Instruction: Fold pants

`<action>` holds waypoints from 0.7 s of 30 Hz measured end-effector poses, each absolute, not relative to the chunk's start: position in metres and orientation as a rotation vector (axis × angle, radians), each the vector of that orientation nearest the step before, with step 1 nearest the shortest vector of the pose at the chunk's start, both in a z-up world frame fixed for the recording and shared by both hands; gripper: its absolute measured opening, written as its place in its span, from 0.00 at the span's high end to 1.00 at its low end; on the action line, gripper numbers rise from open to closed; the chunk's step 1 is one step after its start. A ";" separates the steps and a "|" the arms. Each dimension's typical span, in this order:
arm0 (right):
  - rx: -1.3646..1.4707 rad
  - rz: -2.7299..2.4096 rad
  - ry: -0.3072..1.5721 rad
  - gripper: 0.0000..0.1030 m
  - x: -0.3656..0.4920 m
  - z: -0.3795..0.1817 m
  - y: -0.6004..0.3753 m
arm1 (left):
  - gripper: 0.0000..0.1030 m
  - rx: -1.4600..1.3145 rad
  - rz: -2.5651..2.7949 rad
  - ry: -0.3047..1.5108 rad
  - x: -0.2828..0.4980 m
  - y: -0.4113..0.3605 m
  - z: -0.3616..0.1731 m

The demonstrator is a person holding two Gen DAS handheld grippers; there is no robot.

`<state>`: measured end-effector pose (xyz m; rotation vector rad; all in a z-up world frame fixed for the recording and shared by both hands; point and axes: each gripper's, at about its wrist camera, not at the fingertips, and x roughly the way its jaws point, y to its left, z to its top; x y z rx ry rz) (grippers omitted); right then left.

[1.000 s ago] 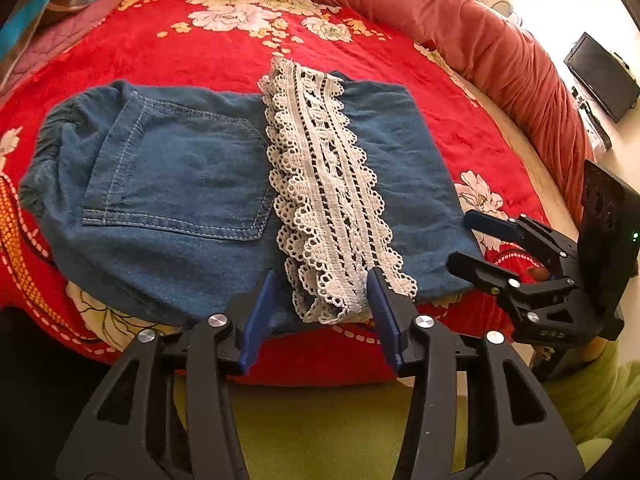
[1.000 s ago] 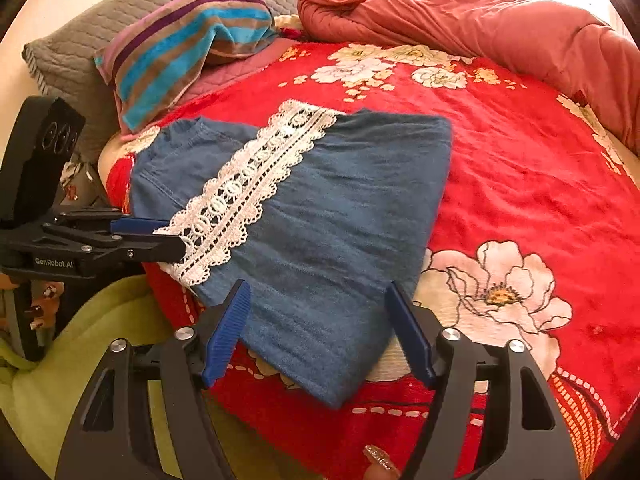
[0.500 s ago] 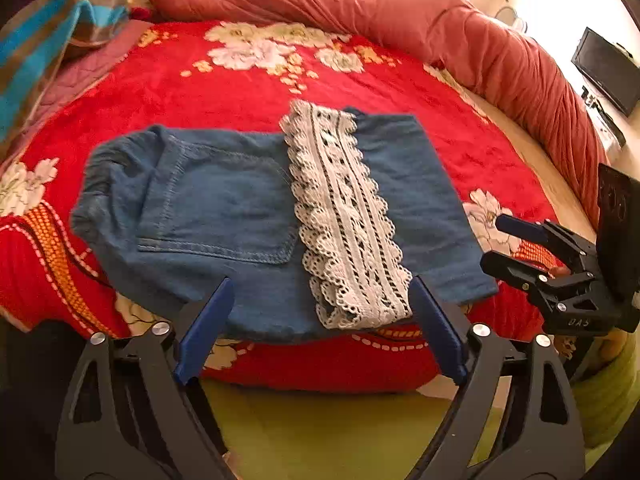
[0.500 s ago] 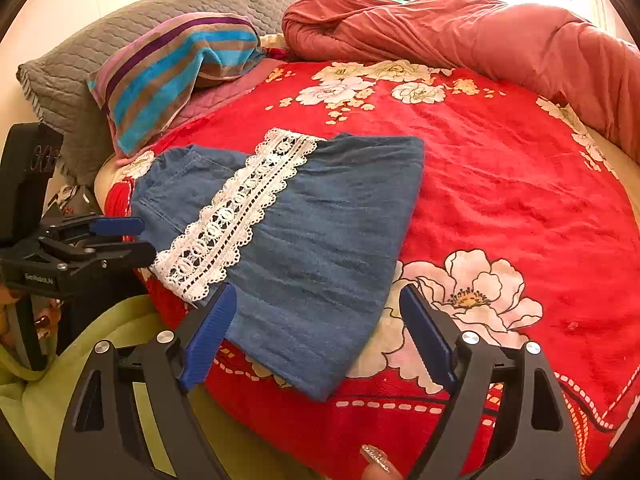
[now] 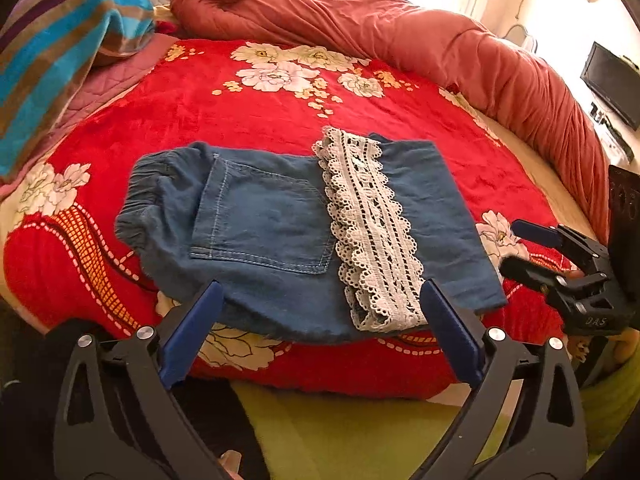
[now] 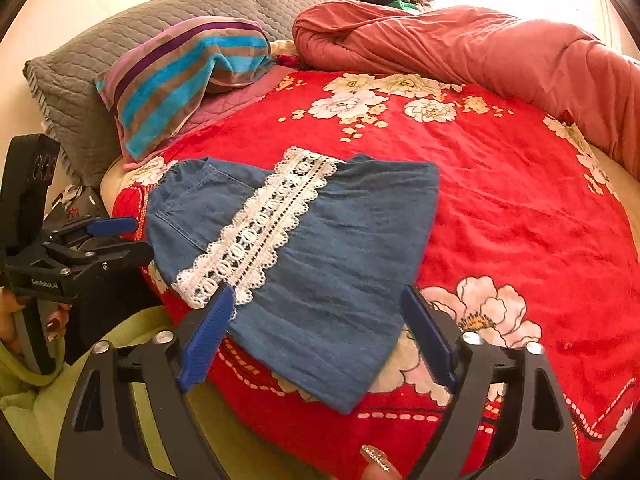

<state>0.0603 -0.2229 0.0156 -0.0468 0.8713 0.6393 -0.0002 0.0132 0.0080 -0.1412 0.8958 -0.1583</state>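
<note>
Left wrist view only. Folded denim pants point(image 5: 276, 236) flat on red floral blanket point(image 5: 280, 116), near its front edge. Back pocket point(image 5: 260, 216) facing up at left of centre, elastic waistband point(image 5: 140, 200) bunched at far left. White lace trim point(image 5: 372, 232) running front to back across the fold, right of the pocket. Left gripper point(image 5: 320, 320) low in foreground, jaws spread wide after just opening, blue pads clear of the denim, nothing between them. Right gripper point(image 5: 516, 248) at right edge, just beside the pants' right hem, not touching. Striped towel point(image 5: 52, 64) at upper left; rust-red quilt point(image 5: 400, 36) rolled along the far side.
</note>
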 end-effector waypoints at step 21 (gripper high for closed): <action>-0.136 0.684 0.838 0.05 0.084 0.042 -0.160 | 0.10 -0.232 -0.084 0.881 -0.002 0.070 0.001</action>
